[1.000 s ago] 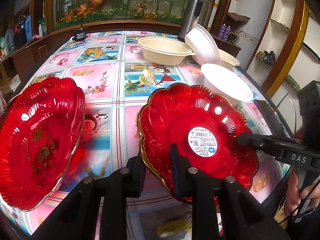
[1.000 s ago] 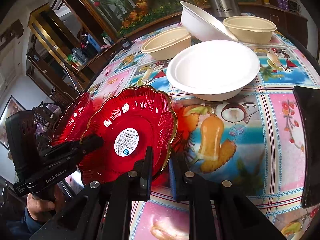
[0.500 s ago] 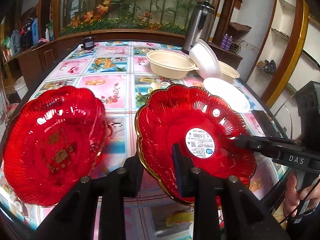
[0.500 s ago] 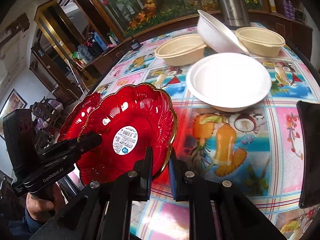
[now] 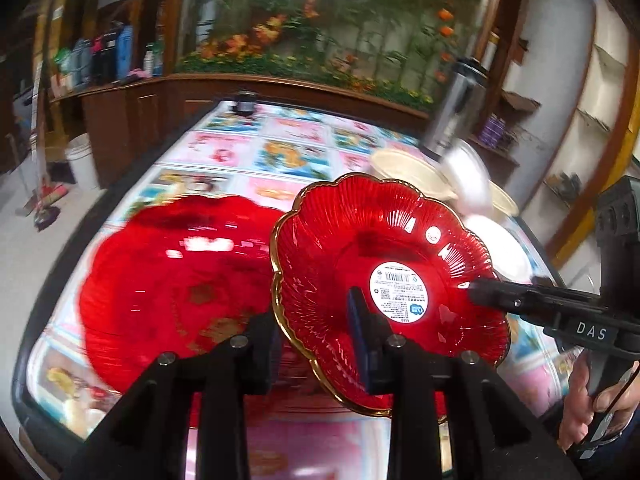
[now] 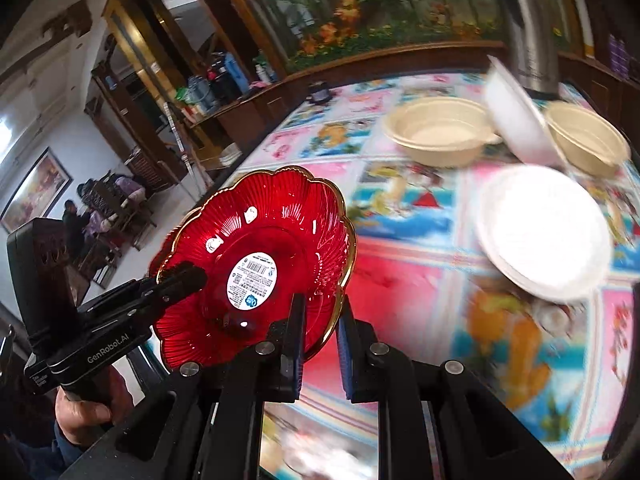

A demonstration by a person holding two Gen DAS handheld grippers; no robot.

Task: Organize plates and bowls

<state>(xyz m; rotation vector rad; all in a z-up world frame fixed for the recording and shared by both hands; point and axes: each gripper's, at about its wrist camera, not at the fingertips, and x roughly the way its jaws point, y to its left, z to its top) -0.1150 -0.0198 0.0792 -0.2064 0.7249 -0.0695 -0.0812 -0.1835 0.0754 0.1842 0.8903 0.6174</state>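
Note:
A red scalloped glass plate (image 5: 360, 248) with a gold rim and a white label is held in the air by both grippers; it also shows in the right wrist view (image 6: 264, 240). My left gripper (image 5: 316, 320) is shut on its near rim. My right gripper (image 6: 320, 320) is shut on the opposite rim. A second red plate (image 5: 172, 280) lies on the table below and left of it, blurred. A white bowl (image 6: 544, 232) sits on the table to the right. Two beige bowls (image 6: 436, 132) stand behind, with another white bowl (image 6: 516, 116) tilted between them.
The table (image 6: 400, 248) has a bright picture cloth. A steel thermos (image 6: 532, 28) stands at the far right. A small dark object (image 5: 246, 104) sits at the far edge. A wooden counter (image 5: 132, 112) runs behind the table.
Both grippers have lifted the labelled red plate higher above the table and carried it left, so it now overlaps the edge of the second red plate.

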